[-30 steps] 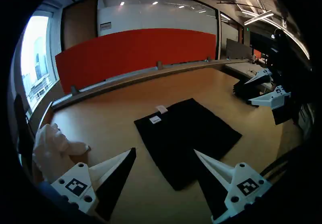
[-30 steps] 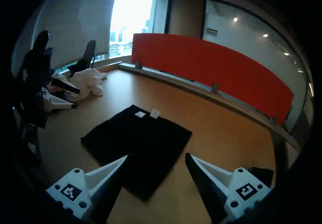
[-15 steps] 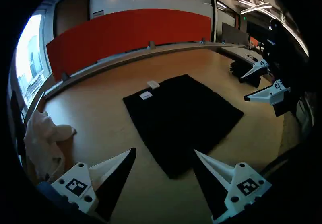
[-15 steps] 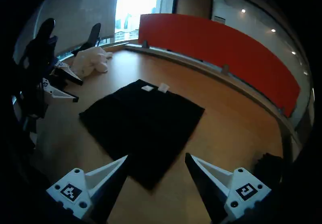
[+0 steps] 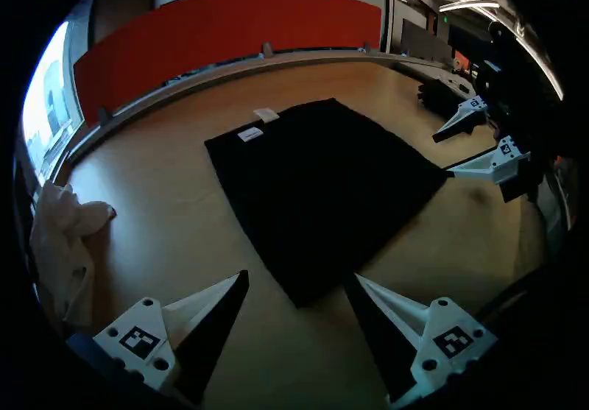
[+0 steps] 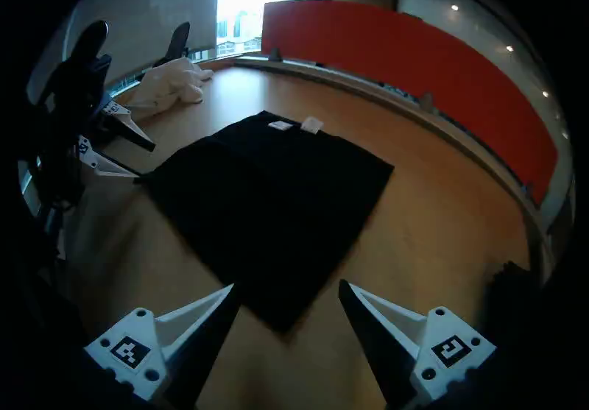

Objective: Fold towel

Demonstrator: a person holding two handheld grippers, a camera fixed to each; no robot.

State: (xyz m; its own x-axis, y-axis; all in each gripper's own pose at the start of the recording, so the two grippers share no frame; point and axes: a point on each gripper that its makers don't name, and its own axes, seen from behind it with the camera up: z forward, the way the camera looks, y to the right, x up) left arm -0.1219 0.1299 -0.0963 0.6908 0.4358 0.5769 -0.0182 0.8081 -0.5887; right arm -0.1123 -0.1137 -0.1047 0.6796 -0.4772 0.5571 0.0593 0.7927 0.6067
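Note:
A black towel (image 5: pixel 324 182) lies flat on the wooden table, with two white tags (image 5: pixel 250 133) at its far edge. My left gripper (image 5: pixel 298 292) is open just above the towel's near corner, nothing between its fingers. In the right gripper view the same towel (image 6: pixel 272 189) spreads out ahead, and my right gripper (image 6: pixel 287 303) hangs open over its nearest corner. The right gripper (image 5: pixel 482 145) appears at the far right of the left gripper view, open, by the towel's right corner. The left gripper (image 6: pixel 110 141) appears at the left of the right gripper view, open.
A crumpled white cloth (image 5: pixel 62 241) lies at the table's left end, also seen as a white cloth (image 6: pixel 173 82) near dark chairs. A pile of dark folded cloth (image 5: pixel 442 93) sits at the far right. A red partition (image 5: pixel 221 34) runs along the table's far edge.
Both grippers have come down and forward toward the towel, which now looks larger in each view. Their fingers stay open and the towel has not moved.

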